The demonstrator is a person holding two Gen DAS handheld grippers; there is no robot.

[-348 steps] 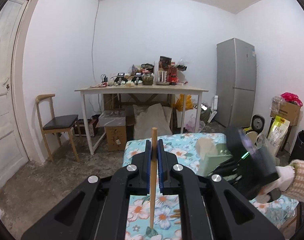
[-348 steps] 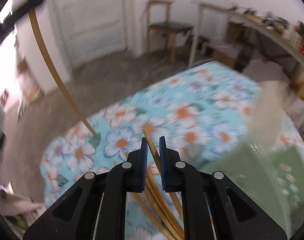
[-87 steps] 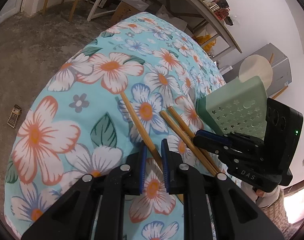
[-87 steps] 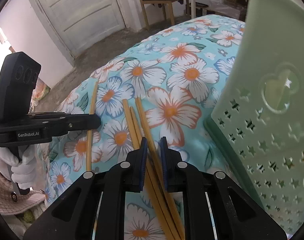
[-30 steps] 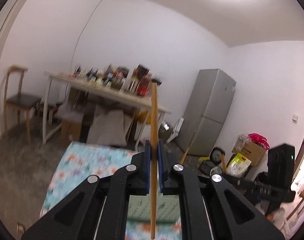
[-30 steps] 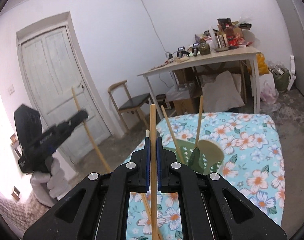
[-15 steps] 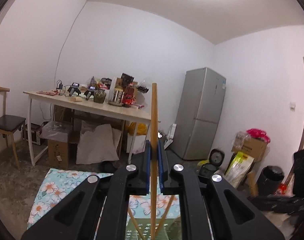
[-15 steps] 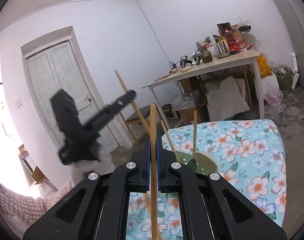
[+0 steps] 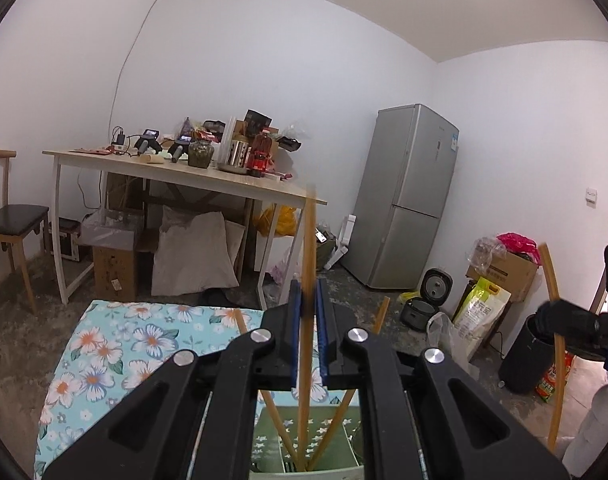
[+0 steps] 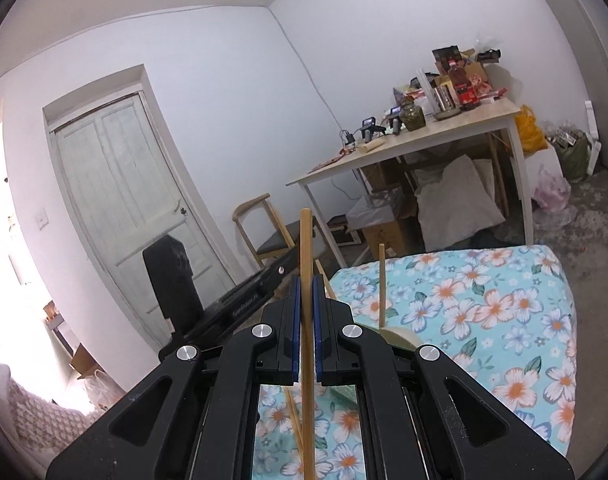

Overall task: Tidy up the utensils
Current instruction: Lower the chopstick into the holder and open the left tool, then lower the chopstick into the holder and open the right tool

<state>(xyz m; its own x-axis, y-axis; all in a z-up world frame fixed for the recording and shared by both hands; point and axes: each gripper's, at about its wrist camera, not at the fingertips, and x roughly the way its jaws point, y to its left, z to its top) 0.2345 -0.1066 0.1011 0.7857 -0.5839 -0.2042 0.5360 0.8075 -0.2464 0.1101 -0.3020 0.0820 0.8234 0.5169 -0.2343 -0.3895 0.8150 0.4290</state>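
Left hand-held gripper [image 9: 308,334] sits directly over the pale green perforated plastic utensil holder [image 9: 328,446], which stands on the counter under a turquoise flowered cloth [image 9: 103,344]. Between its blue pads a slender wooden chopstick [image 9: 308,264] stands near upright, blurred along its upper length, lower end already inside the holder's mouth beside two chopsticks leaning apart in there. The jaws are opening; I see a slim gap on the right of the stick, so I read this as the release, stick no longer pinched. Right hand-held gripper [image 10: 306,334] is off to the side, jaws drawn together and clamped on a second wooden chopstick [image 10: 306,276], held vertical above the cloth. From that view the holder's rim peeks out just beyond the fingers, with a round beige spoon bowl [image 10: 400,338] at its edge and one stick rising from it. At least one more loose chopstick [image 10: 293,420] lies on the cloth below. Step in hand, as I judge it: dropping the left stick into the holder. Next I would lift the left clear without snagging the leaning sticks, then bring the right across over the opening, keep its stick plumb, lower the tip inside the rim before letting go.
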